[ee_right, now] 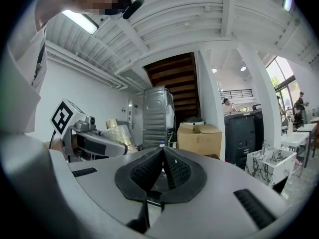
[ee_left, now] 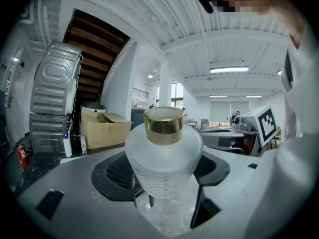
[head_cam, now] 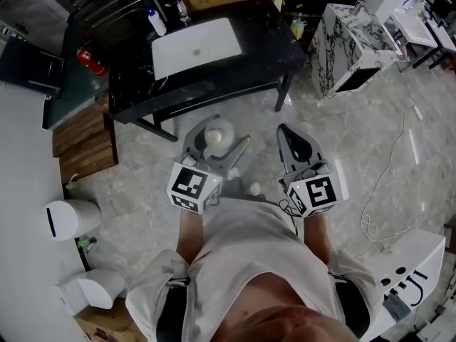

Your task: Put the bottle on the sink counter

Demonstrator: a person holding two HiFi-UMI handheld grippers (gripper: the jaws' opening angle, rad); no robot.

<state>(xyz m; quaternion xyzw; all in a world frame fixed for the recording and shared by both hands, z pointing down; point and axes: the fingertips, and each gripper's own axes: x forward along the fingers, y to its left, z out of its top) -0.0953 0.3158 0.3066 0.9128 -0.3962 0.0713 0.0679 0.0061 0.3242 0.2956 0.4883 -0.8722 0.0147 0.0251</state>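
Note:
A frosted white bottle [ee_left: 162, 158] with a gold cap [ee_left: 163, 121] stands upright between the jaws of my left gripper [ee_left: 164, 176], which is shut on it. From the head view the bottle [head_cam: 217, 135] shows as a pale round shape in the left gripper [head_cam: 216, 142], held over the floor in front of the black sink counter [head_cam: 235, 66]. The counter holds a white basin [head_cam: 196, 46] and lies ahead of both grippers. My right gripper [head_cam: 294, 141] is beside the left, shut with nothing in it; its pads [ee_right: 172, 169] meet in the right gripper view.
A white and blue bottle [head_cam: 156, 22] stands on the counter by the tap. A red fire extinguisher [head_cam: 90, 59] and wooden steps [head_cam: 83, 140] are at the left. A marble-patterned box [head_cam: 350, 50] stands at the right. A cable [head_cam: 388, 184] trails on the floor.

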